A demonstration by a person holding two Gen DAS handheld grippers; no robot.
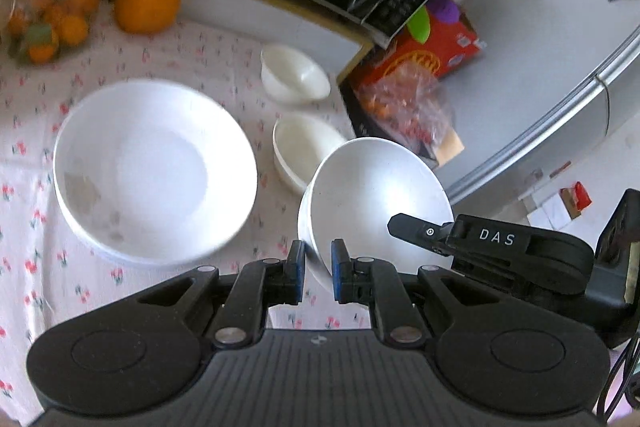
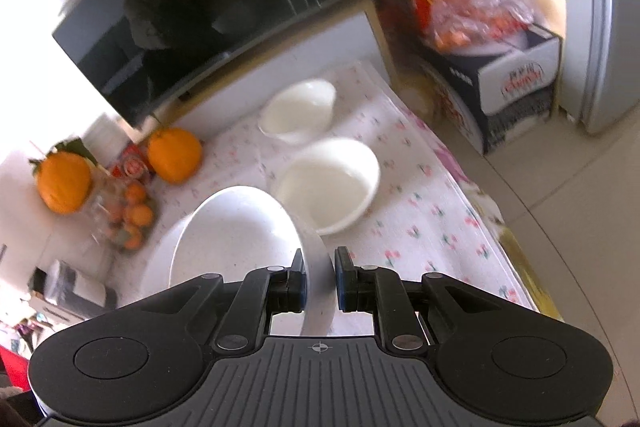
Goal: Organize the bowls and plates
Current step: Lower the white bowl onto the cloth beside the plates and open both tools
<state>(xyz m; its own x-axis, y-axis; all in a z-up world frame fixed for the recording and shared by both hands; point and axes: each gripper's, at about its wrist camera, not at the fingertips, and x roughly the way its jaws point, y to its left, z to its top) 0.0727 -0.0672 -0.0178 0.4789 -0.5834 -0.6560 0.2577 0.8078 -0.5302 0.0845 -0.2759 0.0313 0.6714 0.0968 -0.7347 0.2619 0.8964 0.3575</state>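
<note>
Bowls sat at both of your tools. Your left tool (image 1: 318, 269) was clamped on the rim of a white bowl (image 1: 376, 195), tilted on edge with its hollow facing you, the right tool's finger (image 1: 416, 229) reaching into it. Your right tool (image 2: 320, 277) gripped a rim of a tilted white bowl (image 2: 236, 231) (seemingly the same one). Left of it lay stacked plates (image 1: 156, 167); beyond, two small bowls (image 1: 294, 73) on the flowered counter (image 1: 36, 247), its right edge close by.
</note>
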